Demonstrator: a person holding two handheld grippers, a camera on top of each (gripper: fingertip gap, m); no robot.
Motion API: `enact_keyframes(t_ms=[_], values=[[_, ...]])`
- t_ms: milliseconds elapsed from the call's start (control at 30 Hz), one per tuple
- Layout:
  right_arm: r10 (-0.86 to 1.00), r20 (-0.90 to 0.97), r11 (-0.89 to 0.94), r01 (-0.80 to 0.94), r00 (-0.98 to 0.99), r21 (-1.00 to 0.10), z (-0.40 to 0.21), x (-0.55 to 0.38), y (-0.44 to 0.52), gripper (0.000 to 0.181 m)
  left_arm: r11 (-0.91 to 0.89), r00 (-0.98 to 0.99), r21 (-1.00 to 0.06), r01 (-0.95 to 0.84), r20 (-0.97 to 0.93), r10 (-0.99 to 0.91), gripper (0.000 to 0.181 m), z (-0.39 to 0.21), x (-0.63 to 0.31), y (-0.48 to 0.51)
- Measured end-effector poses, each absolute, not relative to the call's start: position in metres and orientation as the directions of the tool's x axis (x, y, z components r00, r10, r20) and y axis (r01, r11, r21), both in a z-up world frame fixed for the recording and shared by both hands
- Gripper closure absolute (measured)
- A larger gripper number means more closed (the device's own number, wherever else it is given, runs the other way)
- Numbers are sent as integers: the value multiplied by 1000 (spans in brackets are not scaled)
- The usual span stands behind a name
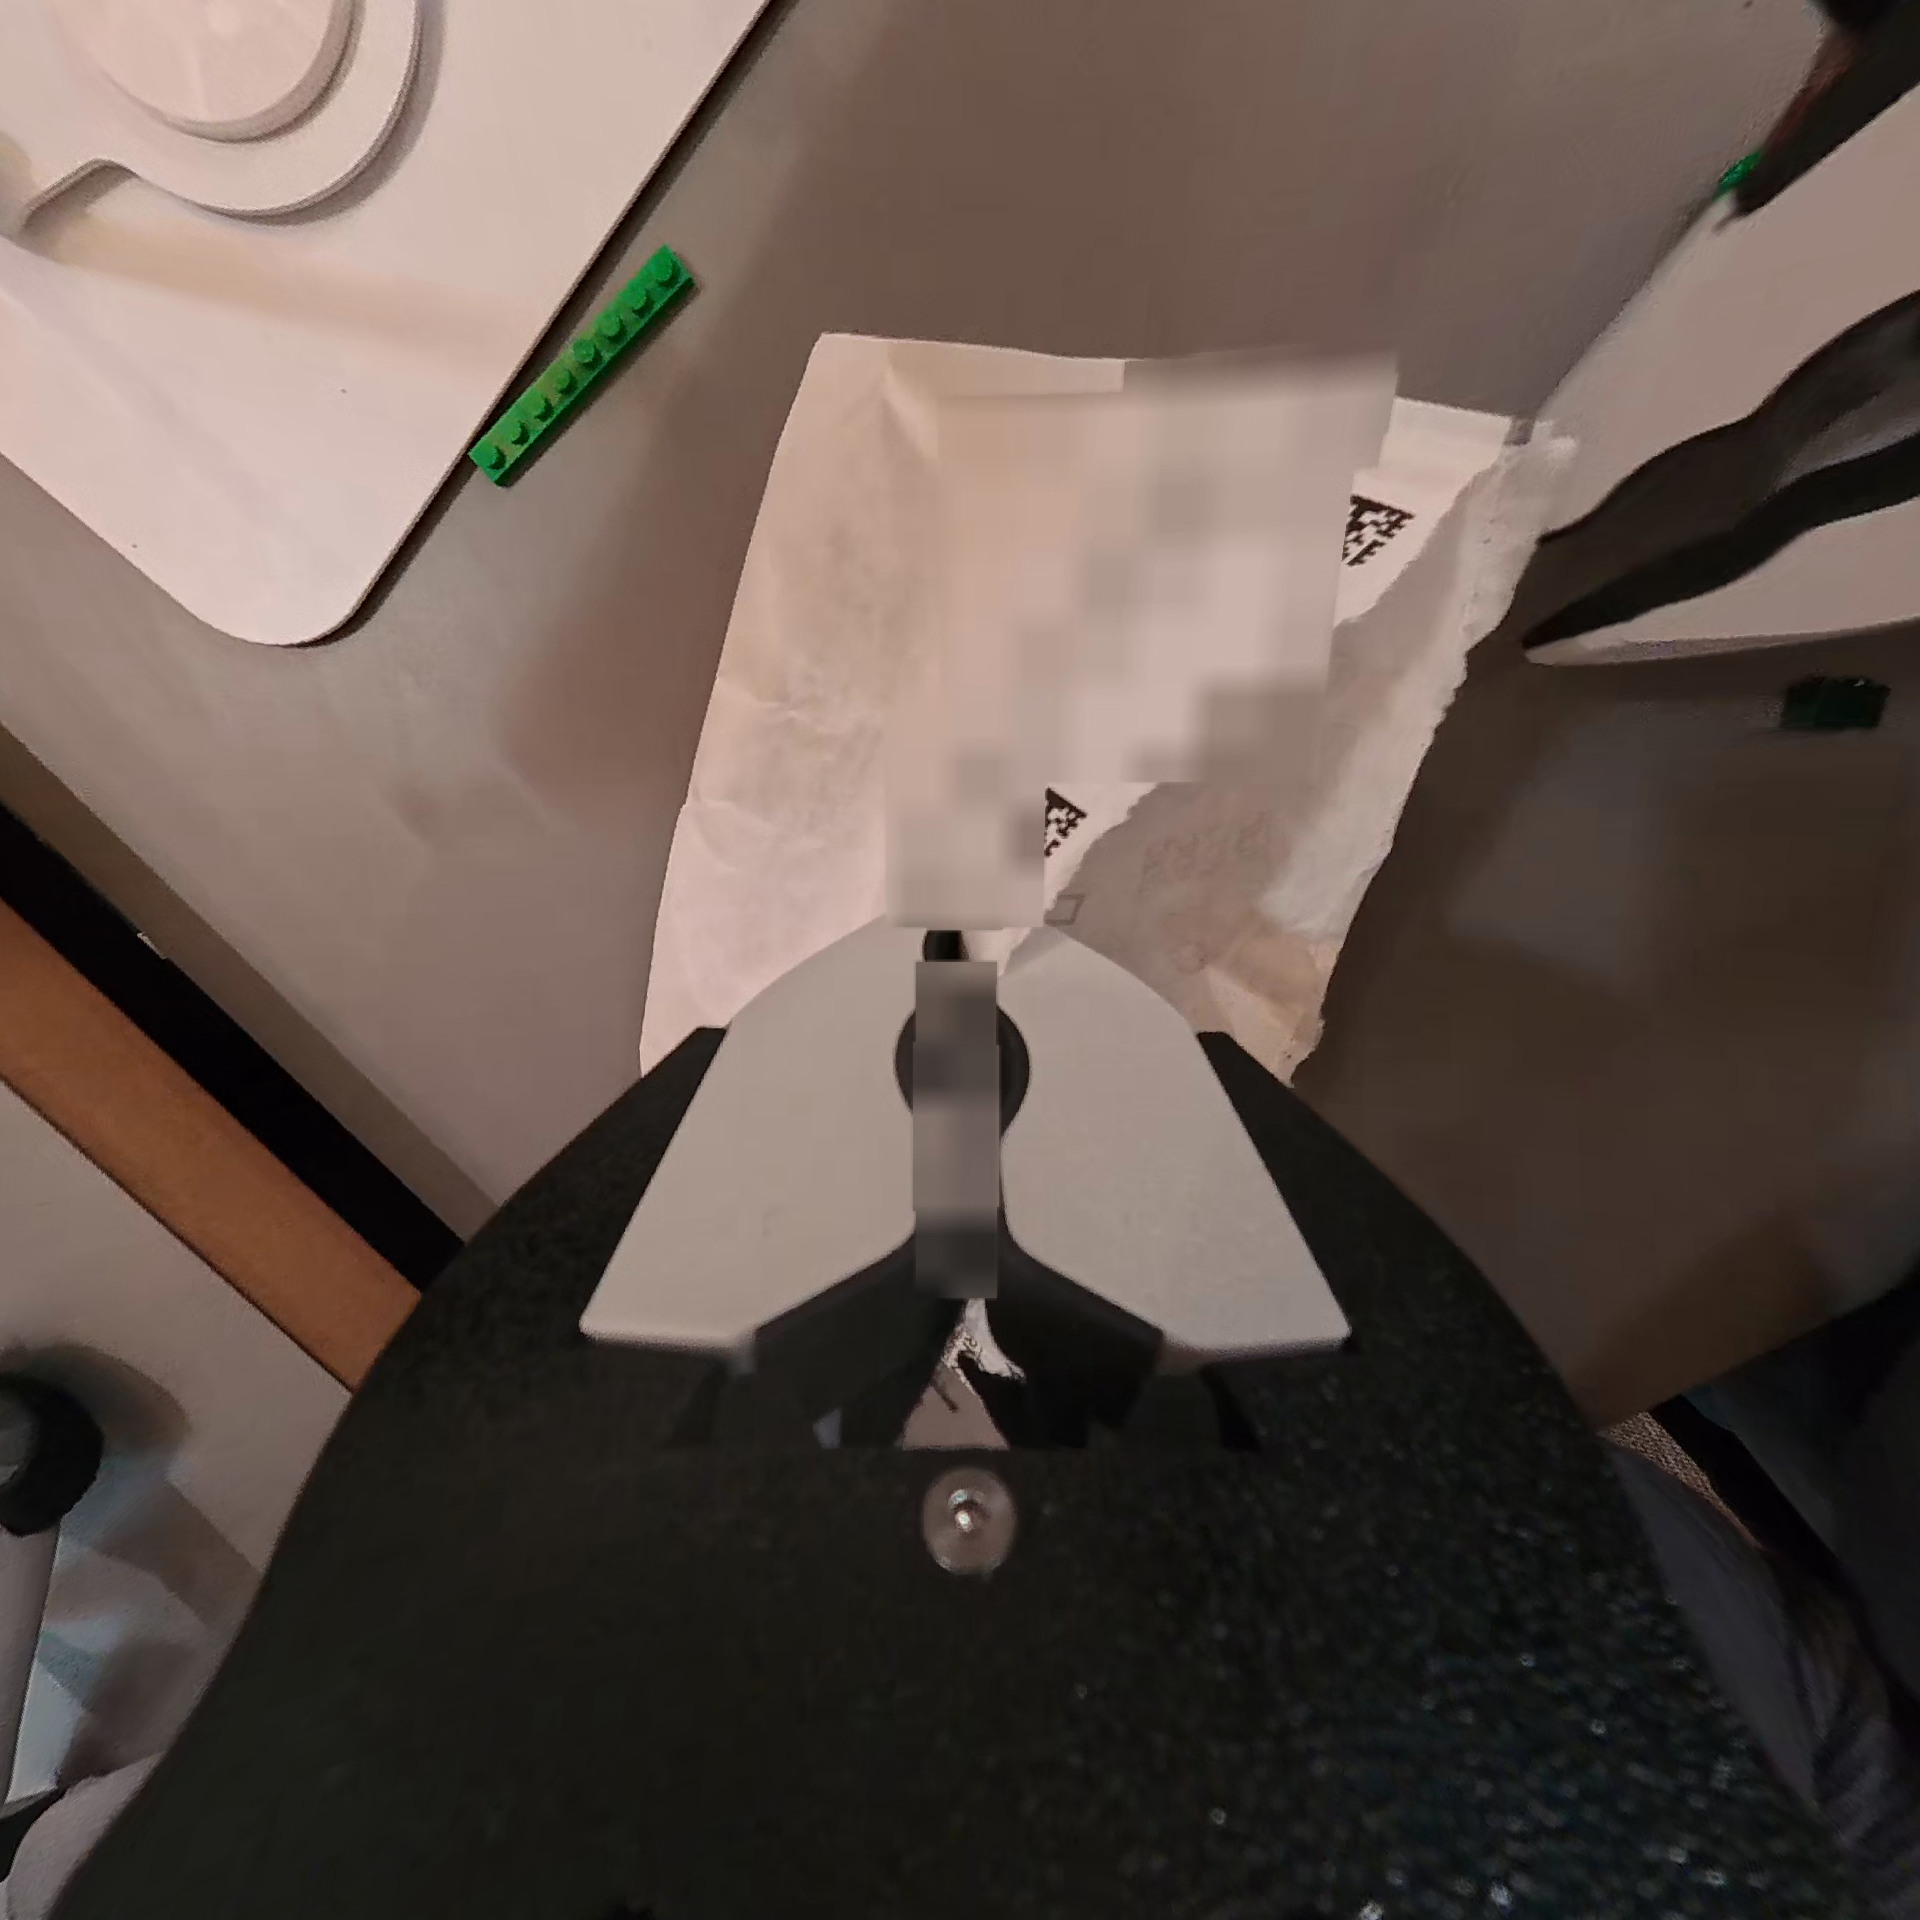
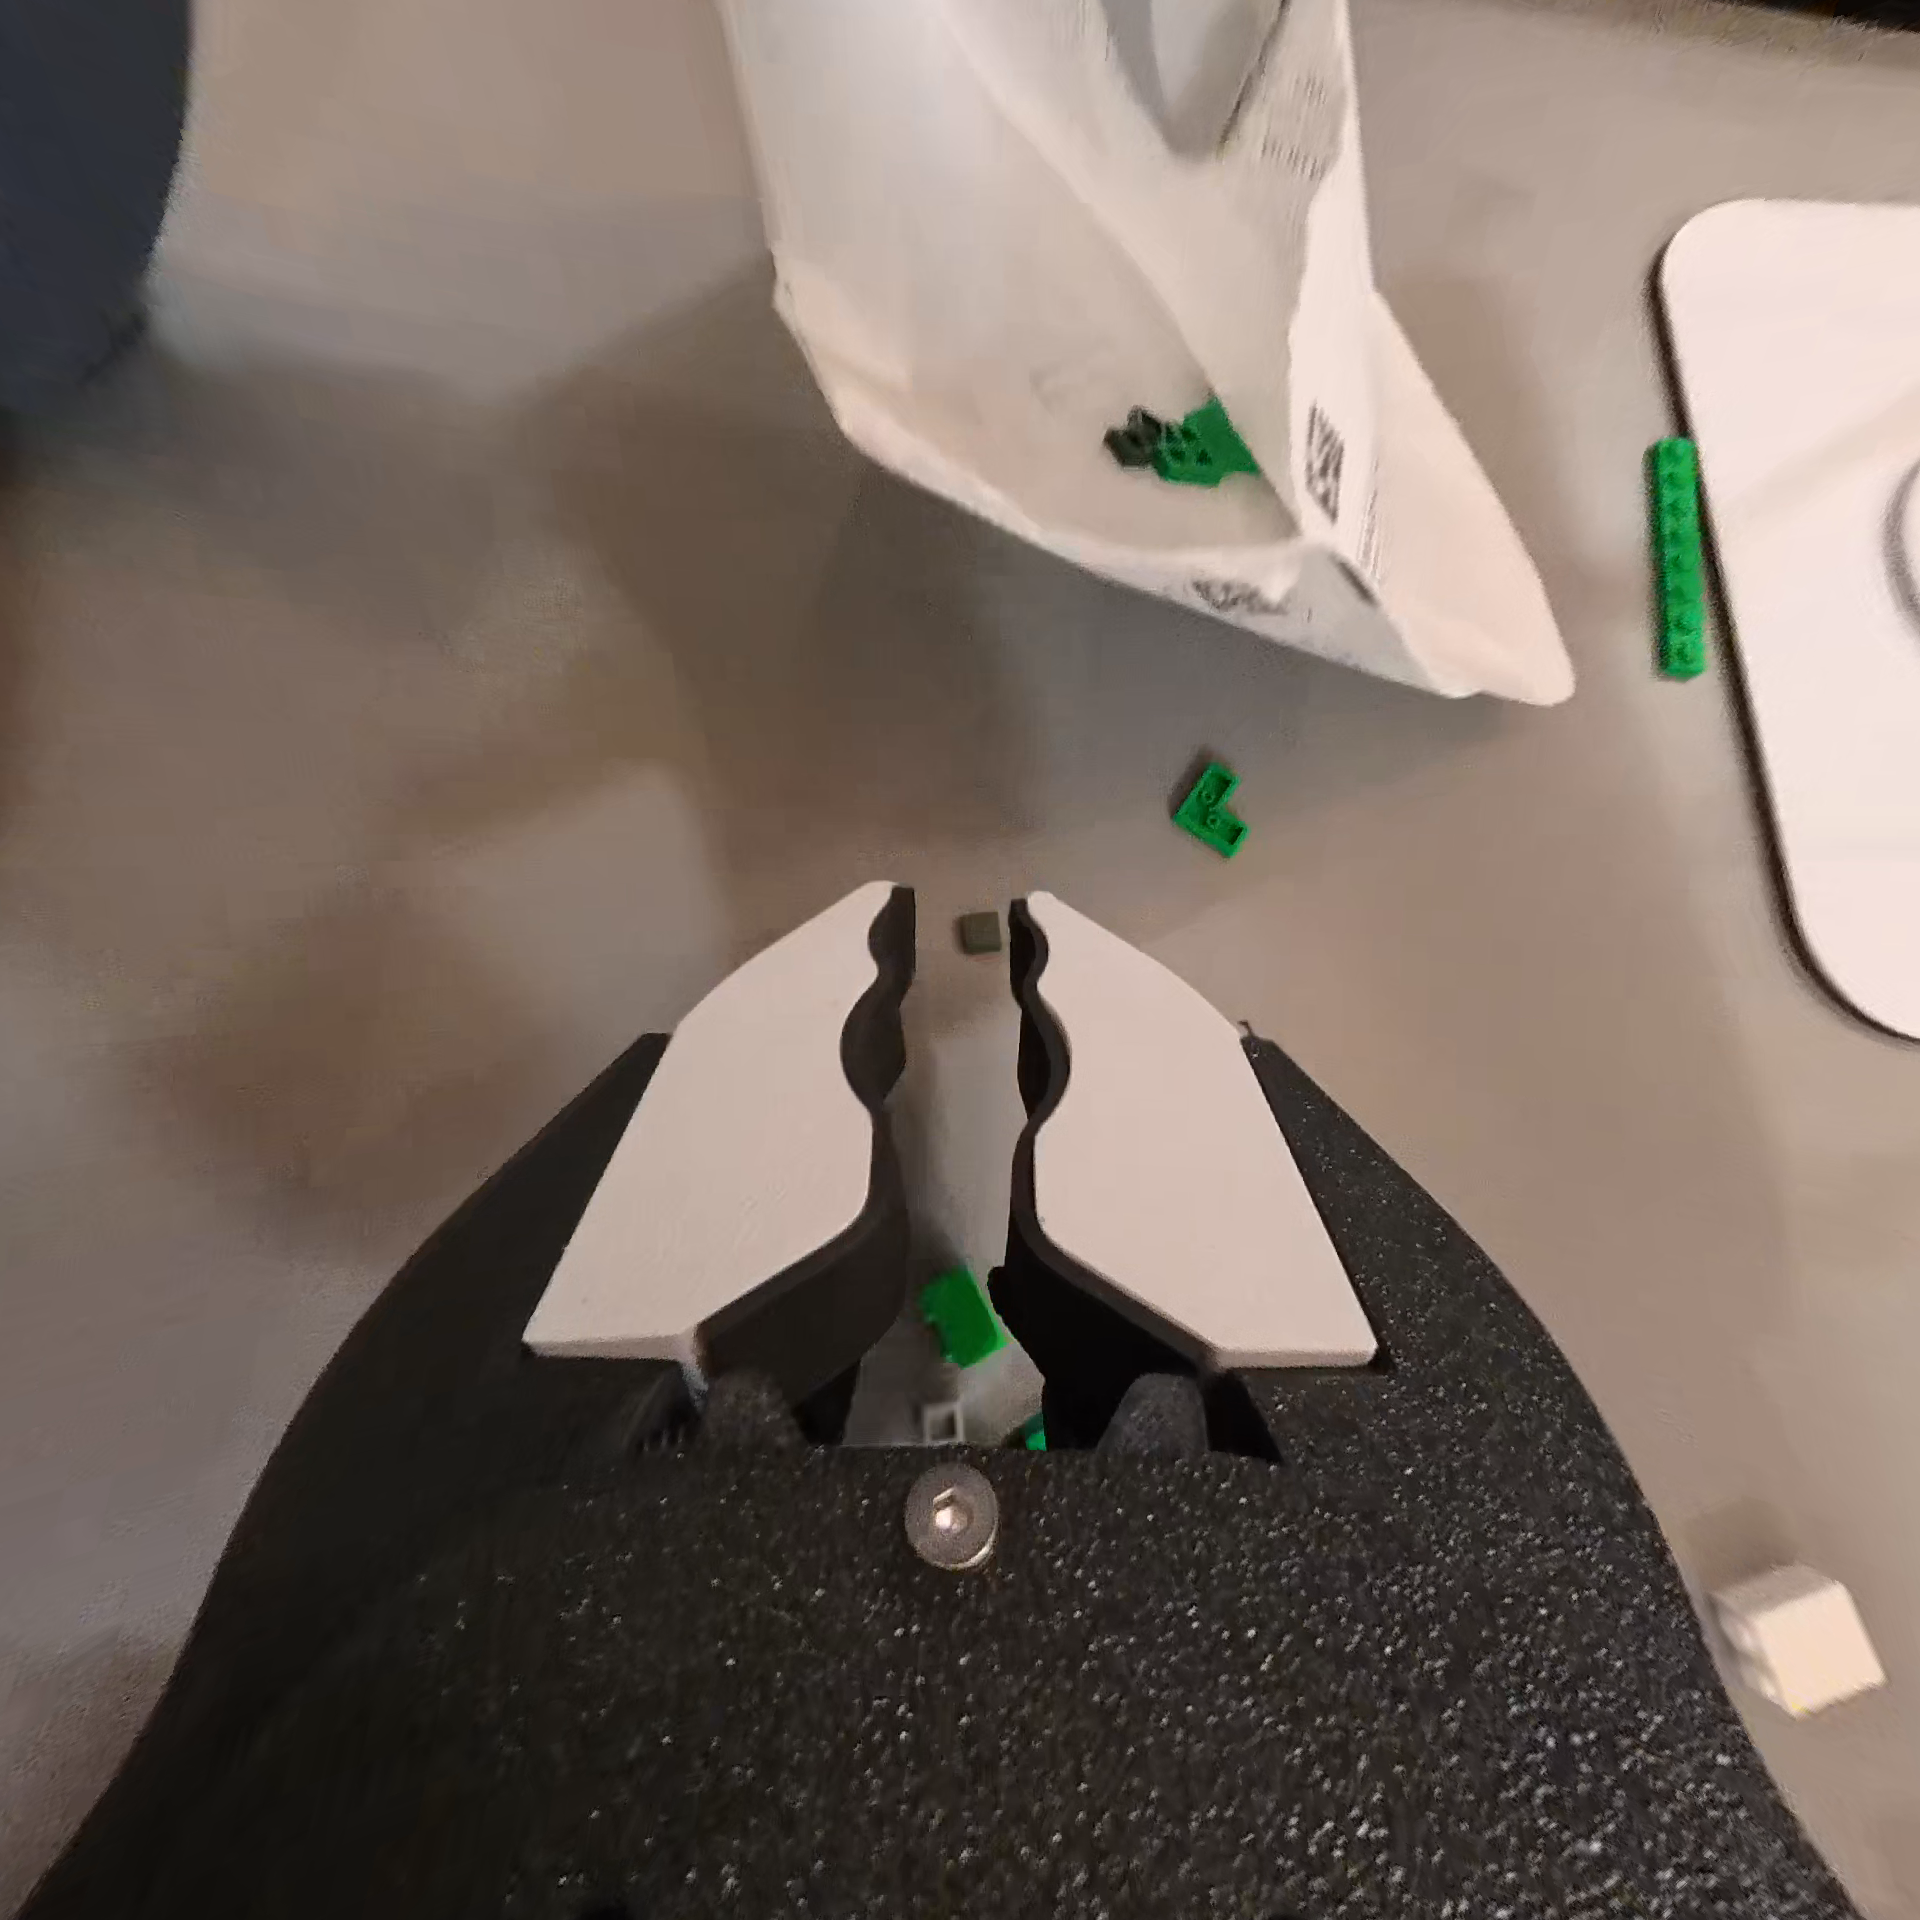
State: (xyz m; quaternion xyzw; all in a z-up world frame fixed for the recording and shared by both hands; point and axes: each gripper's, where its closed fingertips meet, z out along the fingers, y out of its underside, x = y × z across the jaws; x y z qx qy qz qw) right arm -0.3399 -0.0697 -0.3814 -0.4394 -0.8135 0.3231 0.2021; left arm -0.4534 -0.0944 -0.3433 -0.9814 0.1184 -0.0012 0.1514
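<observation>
My left gripper (image 1: 961,945) is shut on the edge of a white paper bag (image 1: 831,623) with a torn-open side, held above the grey table. In the right wrist view the same bag (image 2: 987,260) hangs tilted with its mouth down, and green bricks (image 2: 1184,442) sit inside the opening. My right gripper (image 2: 966,904) is slightly open and empty, low over the table. A tiny dark grey tile (image 2: 977,932) lies on the table between its tips. A green L-shaped plate (image 2: 1210,810) lies just ahead to the right. Another green piece (image 2: 961,1314) shows under the fingers.
A long green plate (image 1: 582,364) (image 2: 1678,561) lies beside a white board (image 1: 208,416) (image 2: 1818,623). A small white brick (image 2: 1797,1652) lies at the lower right. A small dark green piece (image 1: 1834,701) lies on the table. The other gripper's fingers (image 1: 1714,312) show at the right edge. Across from one pair of fingers to the other is roughly 12 cm. The green L-shaped plate (image 2: 1210,810) sits 6 cm or so from the ends of my right fingers. From my right tips it is roughly 8 cm to the green piece (image 2: 961,1314); from my left, 20 cm.
</observation>
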Motion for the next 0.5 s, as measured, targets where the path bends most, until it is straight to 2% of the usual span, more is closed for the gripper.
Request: enact_keyframes(t_ms=[367,500], values=[[828,-6,415,619,-561,-667,-409,-345,-66,164,-928,971,-291,-234,-27,-236,181,-345,-453,-95],[819,1,433,615,-574,-659,-410,-345,-66,170,-928,971,-289,-234,-24,-238,181,-346,-453,-95]])
